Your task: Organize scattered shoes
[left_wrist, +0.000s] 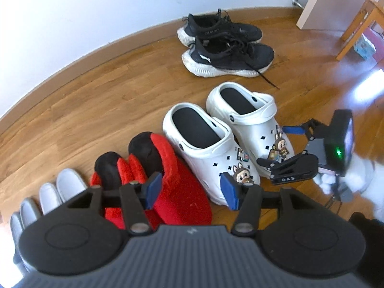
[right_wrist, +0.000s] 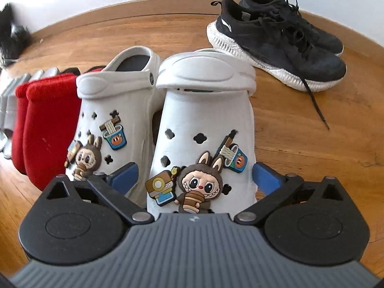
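Bright daylight fills both views. A white glare patch (left_wrist: 367, 88) on the glossy wooden floor (left_wrist: 96, 100) sits at the right, perhaps from a window. Fisheye bending curves the edges; the far-left dark shape (right_wrist: 12, 36) is blurred.

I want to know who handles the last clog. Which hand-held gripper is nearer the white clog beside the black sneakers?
Right. The right hand-held gripper has its fingers either side of that white clog toe. The left hand-held gripper hangs over the red slippers, apart from it.
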